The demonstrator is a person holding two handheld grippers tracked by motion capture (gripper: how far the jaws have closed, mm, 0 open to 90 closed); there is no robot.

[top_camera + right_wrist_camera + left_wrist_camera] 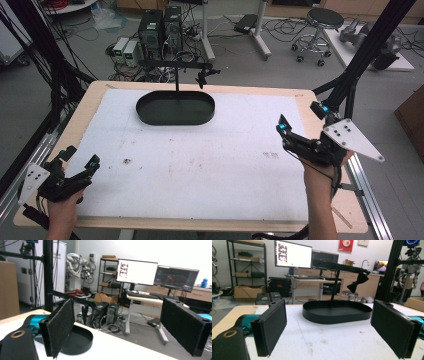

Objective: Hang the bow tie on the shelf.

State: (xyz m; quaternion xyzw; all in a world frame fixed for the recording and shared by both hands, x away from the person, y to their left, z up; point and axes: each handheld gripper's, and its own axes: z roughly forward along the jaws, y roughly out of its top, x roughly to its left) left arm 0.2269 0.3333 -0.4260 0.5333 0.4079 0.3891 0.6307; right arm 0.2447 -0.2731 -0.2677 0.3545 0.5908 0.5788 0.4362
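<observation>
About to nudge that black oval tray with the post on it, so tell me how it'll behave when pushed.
The black oval tray sits flat with a low rim, so it would probably slide across the white mat rather than tip. The upright post and its crossbar put weight higher up, so a push up there might rock it. The black bow tie hanging from the bar would likely swing.

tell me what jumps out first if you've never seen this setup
A black oval tray with a T-shaped stand rising from it sits at the far middle of the white mat; a black bow tie hangs from the stand's arm. At the near corners, the left gripper and right gripper are held with jaws wide open, empty.
</observation>
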